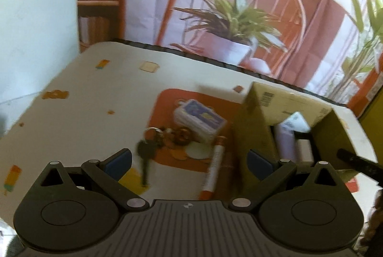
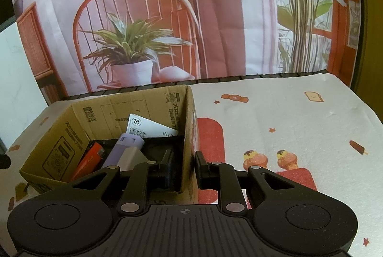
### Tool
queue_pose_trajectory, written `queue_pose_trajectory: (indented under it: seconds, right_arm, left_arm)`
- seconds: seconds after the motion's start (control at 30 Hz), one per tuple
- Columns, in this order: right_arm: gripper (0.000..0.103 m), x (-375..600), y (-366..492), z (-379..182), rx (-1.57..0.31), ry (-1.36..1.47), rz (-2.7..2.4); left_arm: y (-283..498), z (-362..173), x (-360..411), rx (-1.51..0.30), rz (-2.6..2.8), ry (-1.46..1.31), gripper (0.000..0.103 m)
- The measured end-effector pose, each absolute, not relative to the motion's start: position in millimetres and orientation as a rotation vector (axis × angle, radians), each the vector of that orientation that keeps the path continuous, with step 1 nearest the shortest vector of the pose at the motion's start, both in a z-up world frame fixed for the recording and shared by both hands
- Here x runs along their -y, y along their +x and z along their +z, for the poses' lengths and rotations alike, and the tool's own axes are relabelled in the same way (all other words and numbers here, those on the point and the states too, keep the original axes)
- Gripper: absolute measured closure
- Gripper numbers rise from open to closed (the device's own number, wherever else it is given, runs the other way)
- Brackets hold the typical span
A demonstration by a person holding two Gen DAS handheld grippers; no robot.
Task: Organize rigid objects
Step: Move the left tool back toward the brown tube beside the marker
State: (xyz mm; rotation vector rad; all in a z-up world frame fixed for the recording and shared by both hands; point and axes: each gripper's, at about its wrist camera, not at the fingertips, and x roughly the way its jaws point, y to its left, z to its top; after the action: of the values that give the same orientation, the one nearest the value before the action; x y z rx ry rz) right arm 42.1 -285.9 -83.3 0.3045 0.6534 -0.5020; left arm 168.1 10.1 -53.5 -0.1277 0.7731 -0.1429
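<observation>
Keys point(image 1: 149, 149), a card deck point(image 1: 199, 121) and an orange-capped marker point(image 1: 214, 167) lie on the surface point(image 1: 95, 101) just left of the cardboard box point(image 2: 71, 134) — the left claw point(image 1: 189, 161) hovers above them, spread wide. The right claw point(image 2: 184, 170) is clamped on the box's right wall — a lavender tube point(image 2: 124, 149) and an orange item point(image 2: 89, 158) sit inside.

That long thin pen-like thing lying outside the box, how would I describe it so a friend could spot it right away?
Start at the open cardboard box on the patterned tablecloth. Just beside its wall, in the left wrist view, lies a marker, running alongside the box and partly on an orange printed patch. It is the only long white tube with orange ends there; its neighbours are a bunch of keys and a blue card pack.
</observation>
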Motion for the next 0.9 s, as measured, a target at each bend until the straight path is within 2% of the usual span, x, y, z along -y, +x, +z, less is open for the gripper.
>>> queue_pose_trajectory:
  seconds: [0.33,0.4,0.43,0.53,0.6,0.67,0.77,0.9]
  right_arm:
    - [0.084,286,42,-83,-0.653,0.305,-0.501]
    - [0.084,286,42,-83,-0.653,0.305,-0.501]
    - [0.084,286,42,-83,-0.653,0.305,-0.501]
    - [0.084,286,42,-84,-0.652,0.306,-0.501]
    - [0.084,286,42,-84,-0.652,0.305,-0.501]
    - [0.084,286,42,-84,-0.653,0.305,-0.501]
    - [0.084,286,42,-84,-0.652,0.305,-0.501]
    - [0.083,286,42,-84,-0.652,0.307,-0.501]
  left_arm:
    - [160,-71,7,-0.794,-0.203,-0.017,0.002]
    - [158,-74,16,-0.809,-0.238,0.022,0.009]
    - [156,-77,21,-0.816,-0.259,0.038,0.017]
    - [154,-82,30,-0.829,-0.305,0.05,0.023]
    - [154,-85,32,-0.835,-0.334,0.044,0.032]
    - [155,-90,36,-0.853,-0.361,0.052,0.052]
    - [157,-94,42,-0.867,-0.384,0.069,0.064]
    - [159,-97,48,-0.867,-0.401,0.105,0.072]
